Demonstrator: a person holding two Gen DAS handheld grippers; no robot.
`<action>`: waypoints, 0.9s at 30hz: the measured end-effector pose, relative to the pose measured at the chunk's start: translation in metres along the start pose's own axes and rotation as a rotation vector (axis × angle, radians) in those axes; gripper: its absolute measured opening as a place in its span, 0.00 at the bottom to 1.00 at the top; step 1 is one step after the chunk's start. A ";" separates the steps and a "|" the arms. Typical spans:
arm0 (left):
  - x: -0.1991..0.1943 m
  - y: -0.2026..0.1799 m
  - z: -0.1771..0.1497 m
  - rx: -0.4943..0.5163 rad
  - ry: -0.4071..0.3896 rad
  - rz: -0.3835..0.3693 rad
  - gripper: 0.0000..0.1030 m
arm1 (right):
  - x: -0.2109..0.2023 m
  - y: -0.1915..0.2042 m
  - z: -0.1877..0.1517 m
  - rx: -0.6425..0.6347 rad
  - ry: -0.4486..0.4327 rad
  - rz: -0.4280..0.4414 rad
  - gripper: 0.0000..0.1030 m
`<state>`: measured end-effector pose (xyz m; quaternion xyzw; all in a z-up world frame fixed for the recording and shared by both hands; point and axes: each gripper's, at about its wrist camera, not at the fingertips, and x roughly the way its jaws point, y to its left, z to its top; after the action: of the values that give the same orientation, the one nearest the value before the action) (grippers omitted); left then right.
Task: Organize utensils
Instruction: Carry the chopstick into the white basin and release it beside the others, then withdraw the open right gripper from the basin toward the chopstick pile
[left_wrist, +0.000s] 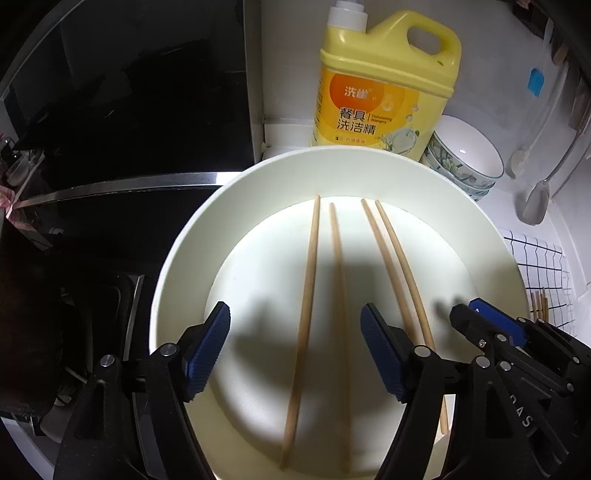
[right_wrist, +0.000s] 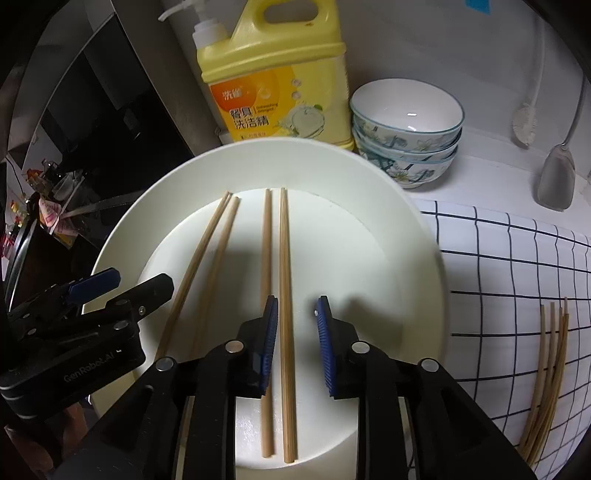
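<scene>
Kitchen counter | left gripper (left_wrist: 295, 354) wide over plate (left_wrist: 177, 266) | right gripper (right_wrist: 295, 345) narrower (straddling one chopstick (right_wrist: 286, 295))

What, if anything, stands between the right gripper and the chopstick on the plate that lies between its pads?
Nothing visible does. The right gripper is open, its pads either side of the rightmost chopstick on the white plate.

a white counter (right_wrist: 491, 173) meets a white wall (right_wrist: 424, 40). a black-gridded white cloth (right_wrist: 517, 258) covers its near part. black glossy panel (left_wrist: 129, 92) left.
</scene>
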<state>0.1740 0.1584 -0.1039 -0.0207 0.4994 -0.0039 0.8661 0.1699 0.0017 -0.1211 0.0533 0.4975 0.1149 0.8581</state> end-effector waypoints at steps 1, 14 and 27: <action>-0.002 0.000 0.000 0.002 -0.004 0.007 0.73 | -0.003 -0.001 0.000 0.000 -0.006 -0.004 0.21; -0.038 0.004 -0.003 0.023 -0.048 0.012 0.85 | -0.046 -0.001 -0.014 0.022 -0.066 -0.043 0.39; -0.091 -0.023 -0.023 0.145 -0.142 -0.061 0.90 | -0.115 -0.013 -0.056 0.070 -0.162 -0.136 0.49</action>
<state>0.1088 0.1375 -0.0352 0.0268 0.4342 -0.0652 0.8981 0.0682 -0.0410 -0.0551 0.0585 0.4327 0.0344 0.8990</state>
